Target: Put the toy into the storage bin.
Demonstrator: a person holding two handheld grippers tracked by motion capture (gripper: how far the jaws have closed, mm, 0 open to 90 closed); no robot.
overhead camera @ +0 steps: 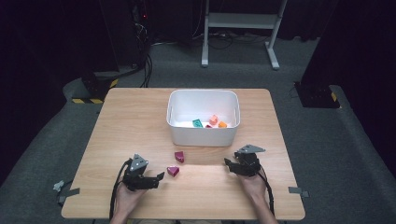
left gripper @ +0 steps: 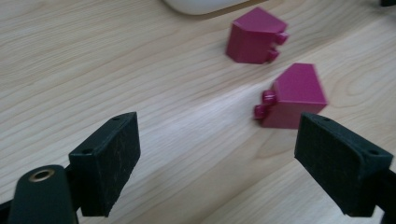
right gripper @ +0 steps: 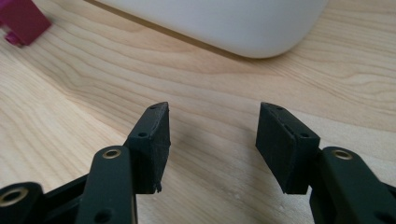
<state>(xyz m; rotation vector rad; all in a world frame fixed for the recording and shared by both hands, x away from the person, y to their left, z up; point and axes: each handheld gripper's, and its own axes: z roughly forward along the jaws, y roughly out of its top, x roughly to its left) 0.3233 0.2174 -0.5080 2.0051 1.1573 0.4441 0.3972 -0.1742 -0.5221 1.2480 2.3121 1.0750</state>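
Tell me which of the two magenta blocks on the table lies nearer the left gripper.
The nearer magenta block, just off the left gripper; its open jaws point at it. The other magenta block lies farther off, closer to the white bin.

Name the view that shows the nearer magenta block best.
The left gripper view: the nearer magenta block sits large, pegs visible, just ahead of the open jaws. The high view shows it small beside the left gripper. The right gripper view has one magenta block's corner; which one is unclear.
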